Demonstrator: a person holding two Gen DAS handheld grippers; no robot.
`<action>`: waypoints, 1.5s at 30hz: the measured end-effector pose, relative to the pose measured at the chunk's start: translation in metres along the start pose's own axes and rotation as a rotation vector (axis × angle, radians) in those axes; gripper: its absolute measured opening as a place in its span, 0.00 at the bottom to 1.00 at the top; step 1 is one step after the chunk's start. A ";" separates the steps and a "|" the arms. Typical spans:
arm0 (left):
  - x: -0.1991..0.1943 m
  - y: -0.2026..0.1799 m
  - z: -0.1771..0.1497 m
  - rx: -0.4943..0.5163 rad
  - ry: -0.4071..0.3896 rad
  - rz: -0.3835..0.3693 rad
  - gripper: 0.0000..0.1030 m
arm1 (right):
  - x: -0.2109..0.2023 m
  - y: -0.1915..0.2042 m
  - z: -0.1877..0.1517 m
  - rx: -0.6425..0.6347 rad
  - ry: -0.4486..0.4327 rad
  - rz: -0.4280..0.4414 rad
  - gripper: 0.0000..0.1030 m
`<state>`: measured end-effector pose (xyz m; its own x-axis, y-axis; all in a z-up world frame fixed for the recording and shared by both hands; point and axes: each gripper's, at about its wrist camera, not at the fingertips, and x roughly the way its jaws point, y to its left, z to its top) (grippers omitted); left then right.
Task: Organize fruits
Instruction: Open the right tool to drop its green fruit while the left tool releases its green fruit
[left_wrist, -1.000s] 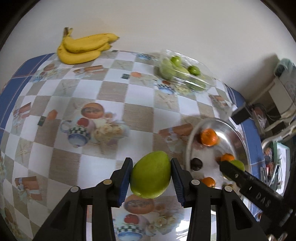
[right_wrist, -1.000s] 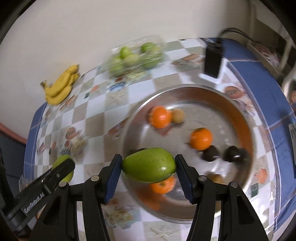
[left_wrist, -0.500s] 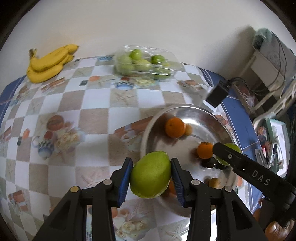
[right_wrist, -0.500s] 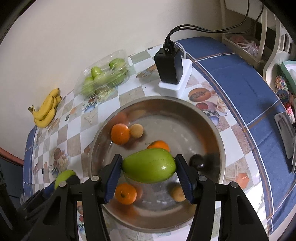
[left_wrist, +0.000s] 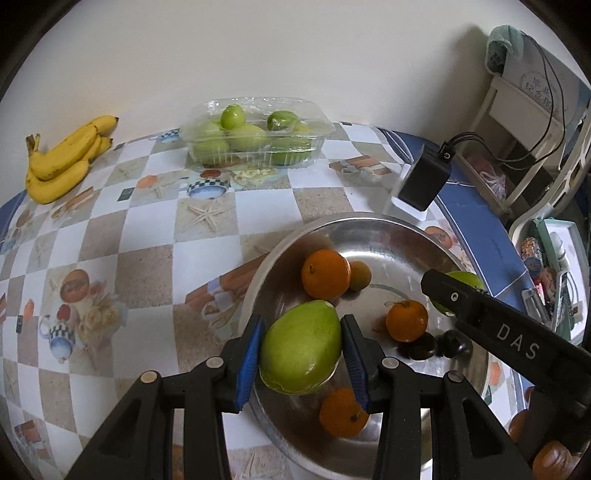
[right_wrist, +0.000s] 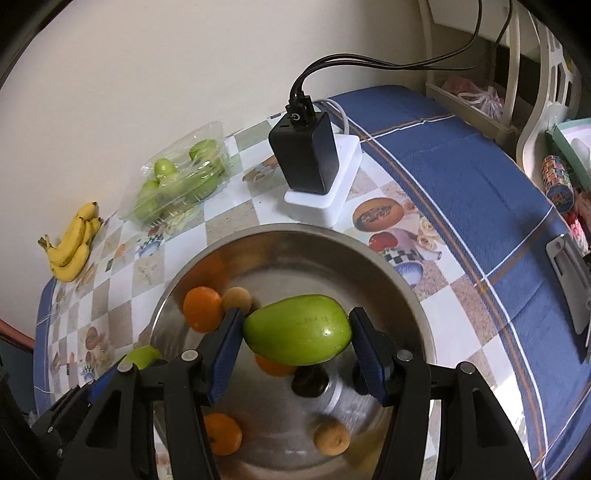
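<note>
A green mango (left_wrist: 301, 348) sat pinched between the blue pads of the left gripper (left_wrist: 303, 360), held above the near-left edge of the metal bowl (left_wrist: 373, 232). The right gripper (right_wrist: 295, 341) clamped a second green mango (right_wrist: 297, 329) lengthwise between its own pads, over the middle of the same bowl (right_wrist: 373, 258). In the left view the right gripper's black finger reached in from the right, with part of its mango (left_wrist: 461, 277) showing behind it; in the right view the left gripper's mango (right_wrist: 142, 356) peeked out at the lower left.

Inside the bowl lay three oranges: one large orange (left_wrist: 325, 274) toward the far-left side, a smaller orange (left_wrist: 407, 320) near the centre, and a third orange (left_wrist: 343, 412) at the near side, partly under the left gripper's finger. A small brown fruit (left_wrist: 360, 275) touched the large orange, another small brown fruit (right_wrist: 331, 438) lay at the near side, and two dark round fruits (left_wrist: 437, 345) sat close together beside the smaller orange.

The bowl stood on a table covered with a checked cloth (left_wrist: 147, 236) printed with teapots and starfish. Just beyond the bowl, a black charger (right_wrist: 304, 157) with cables stood on a white block (right_wrist: 327, 199). Farther back against the wall were a clear plastic box of green fruit (left_wrist: 256, 133) and, well apart to its left, a bunch of bananas (left_wrist: 64, 158).
</note>
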<state>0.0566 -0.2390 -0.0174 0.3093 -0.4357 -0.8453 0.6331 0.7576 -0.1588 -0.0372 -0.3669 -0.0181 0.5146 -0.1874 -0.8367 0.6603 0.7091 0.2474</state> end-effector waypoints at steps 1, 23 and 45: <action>0.002 0.000 0.001 0.000 -0.001 0.003 0.43 | 0.001 0.000 0.001 -0.006 -0.002 -0.008 0.59; 0.031 -0.003 0.007 0.011 0.026 0.027 0.43 | 0.031 -0.005 0.007 0.000 0.045 -0.044 0.59; 0.019 0.000 0.011 -0.006 0.009 0.031 0.50 | 0.023 0.002 0.008 -0.025 0.033 -0.048 0.59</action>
<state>0.0704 -0.2532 -0.0277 0.3222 -0.4079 -0.8543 0.6190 0.7736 -0.1359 -0.0192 -0.3752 -0.0327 0.4639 -0.1994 -0.8632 0.6701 0.7163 0.1946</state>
